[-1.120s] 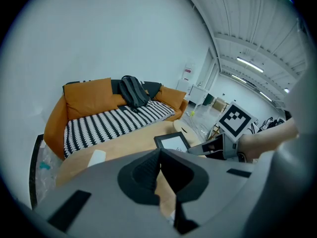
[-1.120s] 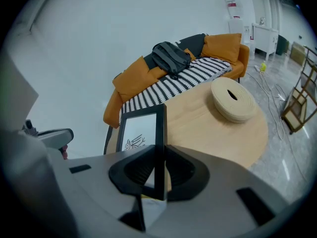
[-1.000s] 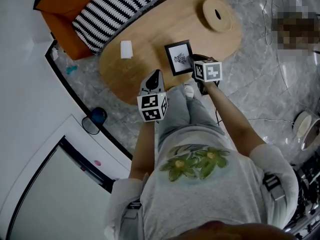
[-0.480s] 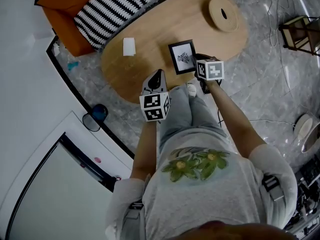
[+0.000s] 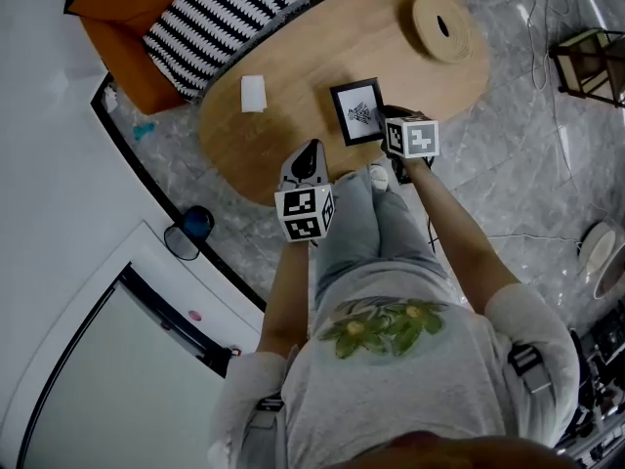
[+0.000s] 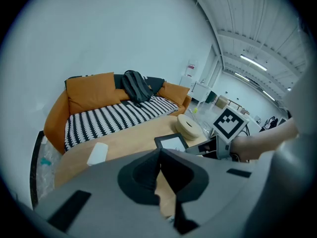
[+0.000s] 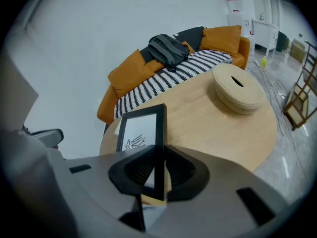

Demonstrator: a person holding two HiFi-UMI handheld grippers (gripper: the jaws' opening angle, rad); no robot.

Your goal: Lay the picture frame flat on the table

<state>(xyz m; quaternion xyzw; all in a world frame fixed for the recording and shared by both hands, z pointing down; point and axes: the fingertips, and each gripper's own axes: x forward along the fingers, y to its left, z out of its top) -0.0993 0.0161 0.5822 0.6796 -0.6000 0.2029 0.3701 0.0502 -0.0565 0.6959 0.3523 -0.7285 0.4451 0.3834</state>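
Note:
The picture frame point(image 5: 357, 111) is black-edged with a white print and stands near the front edge of the oval wooden table point(image 5: 293, 57). Its face shows from above. I cannot tell whether it leans or lies flat. My right gripper point(image 5: 388, 123) is shut on the frame's right edge. In the right gripper view the frame point(image 7: 141, 130) runs up between the jaws of my right gripper point(image 7: 158, 168). My left gripper point(image 5: 310, 151) hovers at the table's front edge, left of the frame, shut on nothing. In the left gripper view the frame point(image 6: 172, 142) lies beyond my left gripper point(image 6: 159, 175).
A small white box point(image 5: 253, 93) lies on the table's left part. A round woven lid with a slot point(image 5: 441, 27) sits at its far right. An orange sofa with a striped cushion point(image 5: 225, 13) stands behind. A wooden rack point(image 5: 589, 62) stands on the floor at right.
Hardly anything has moved. My right gripper stays shut on the frame's edge and my left gripper stays beside it. Only the head view has shifted slightly.

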